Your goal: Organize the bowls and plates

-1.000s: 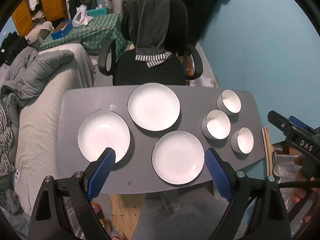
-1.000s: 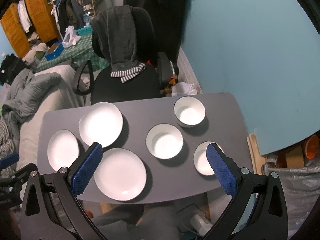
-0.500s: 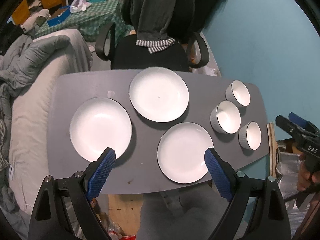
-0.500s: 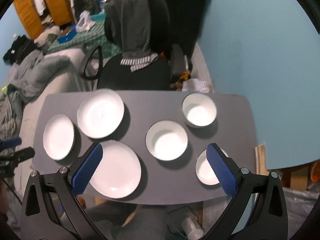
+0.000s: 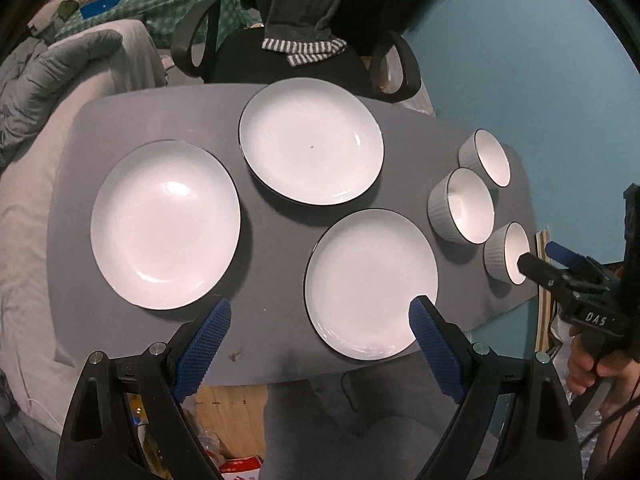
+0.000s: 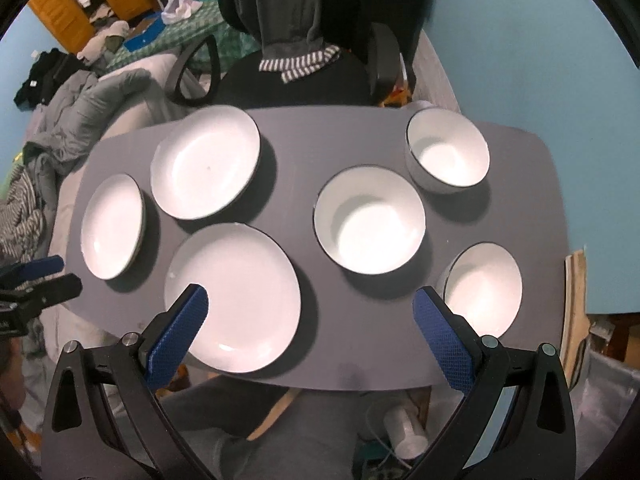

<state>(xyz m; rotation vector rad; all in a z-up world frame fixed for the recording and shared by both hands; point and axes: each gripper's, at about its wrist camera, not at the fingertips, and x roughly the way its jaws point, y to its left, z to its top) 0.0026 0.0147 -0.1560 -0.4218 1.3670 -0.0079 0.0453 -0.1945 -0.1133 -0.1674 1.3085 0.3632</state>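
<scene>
Three white plates lie on the grey table point(image 5: 264, 216): a left plate point(image 5: 164, 224), a far plate point(image 5: 312, 140) and a near plate point(image 5: 370, 282). Three white bowls stand at the right: far bowl point(image 5: 486, 158), middle bowl point(image 5: 464, 206), near bowl point(image 5: 508, 254). My left gripper point(image 5: 320, 340) is open and empty above the near edge, between the left and near plates. My right gripper point(image 6: 310, 328) is open and empty above the near edge, with the near plate point(image 6: 236, 296) and the near bowl point(image 6: 482, 290) just beyond its fingers. The right gripper also shows in the left wrist view point(image 5: 536, 268).
A black office chair point(image 5: 280, 60) draped with dark clothing stands behind the table. A bed with grey bedding point(image 5: 44, 80) is at the left. A teal wall point(image 5: 520, 60) is at the right. Clutter lies on the floor under the near edge.
Both grippers have moved down and closer to the table, so the plates and bowls look larger. The right gripper has come nearer to the near bowl. Nothing on the table has moved.
</scene>
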